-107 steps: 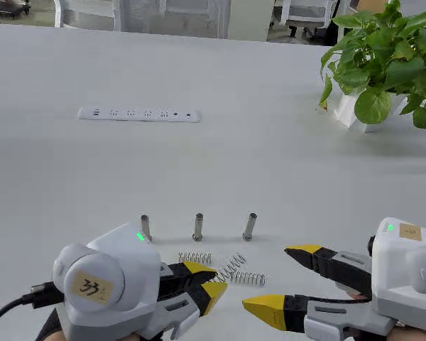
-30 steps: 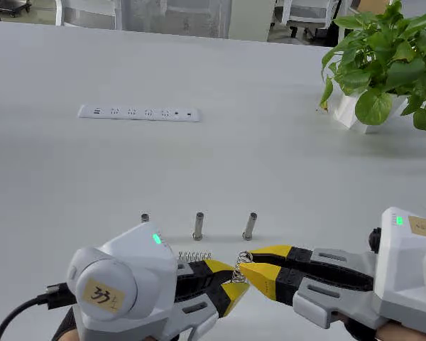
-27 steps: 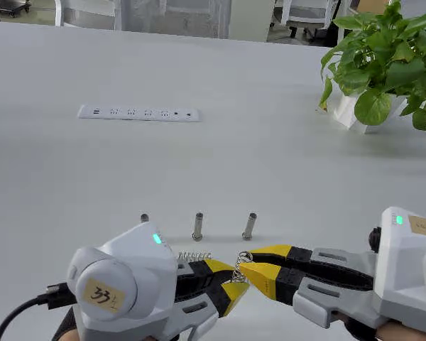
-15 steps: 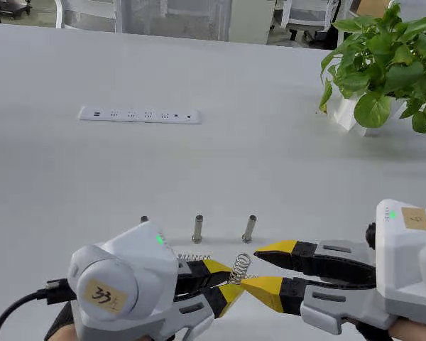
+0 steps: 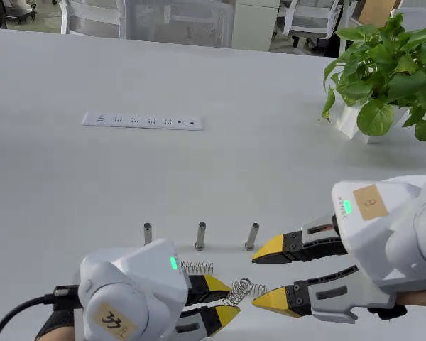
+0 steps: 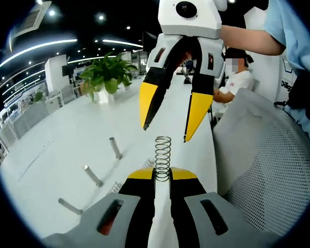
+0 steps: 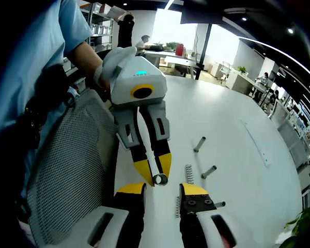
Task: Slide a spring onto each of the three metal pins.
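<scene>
With the left claw (image 5: pixel 224 300) clamped on one spring (image 5: pixel 238 291) just on the near side of the three bare upright pins (image 5: pixel 200 235) on the table (image 5: pixel 199 163), and the right claw (image 5: pixel 259 279) spread open opposite, best to stand it upright, centre its bore over a pin, then lower gently.

Your spring (image 5: pixel 238 291): thin shiny metal wire; pins (image 5: pixel 201 236) smooth grey metal. Table (image 5: pixel 199 177) matt, smooth, pale grey. Your left gripper (image 5: pixel 227 300) & right gripper (image 5: pixel 255 280): glossy white plastic shells, matt yellow-black jaws.
</scene>
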{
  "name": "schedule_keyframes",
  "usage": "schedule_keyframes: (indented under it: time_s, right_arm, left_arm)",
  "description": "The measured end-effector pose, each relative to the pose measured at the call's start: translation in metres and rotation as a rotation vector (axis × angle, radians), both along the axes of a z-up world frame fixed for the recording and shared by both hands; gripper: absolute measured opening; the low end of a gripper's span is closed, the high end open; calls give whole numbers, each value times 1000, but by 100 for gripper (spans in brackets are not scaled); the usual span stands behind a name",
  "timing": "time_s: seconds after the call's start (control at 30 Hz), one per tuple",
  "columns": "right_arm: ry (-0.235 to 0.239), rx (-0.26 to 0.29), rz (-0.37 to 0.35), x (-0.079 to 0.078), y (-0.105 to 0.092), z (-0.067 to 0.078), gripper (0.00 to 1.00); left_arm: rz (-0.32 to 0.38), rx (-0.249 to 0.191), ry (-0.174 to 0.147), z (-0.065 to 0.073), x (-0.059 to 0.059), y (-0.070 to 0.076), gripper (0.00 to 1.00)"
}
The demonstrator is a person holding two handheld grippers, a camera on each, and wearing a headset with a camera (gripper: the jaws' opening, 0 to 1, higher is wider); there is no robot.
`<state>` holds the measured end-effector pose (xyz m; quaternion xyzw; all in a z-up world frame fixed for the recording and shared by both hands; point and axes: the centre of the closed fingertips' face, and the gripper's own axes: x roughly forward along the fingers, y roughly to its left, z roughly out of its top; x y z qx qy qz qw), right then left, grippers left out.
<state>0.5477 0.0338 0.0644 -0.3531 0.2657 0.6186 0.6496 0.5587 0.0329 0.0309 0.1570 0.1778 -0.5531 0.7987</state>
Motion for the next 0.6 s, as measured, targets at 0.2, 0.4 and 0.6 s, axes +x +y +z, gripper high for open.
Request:
schedule_keyframes:
  time_s: [0.2,0.4,0.6]
  right_arm:
    - [-8,-74,101,-2,8,-7,16]
    - [16,-149,159,-4,10,-20,11]
    - [36,-168,182,-8,13,-25,11]
  left_arm:
    - [-34,41,-27,-3,-2,-1,6]
    - [-50,65,-31,-7,-6,-1,6]
    - [-52,68,-25,-10,-8,-1,6]
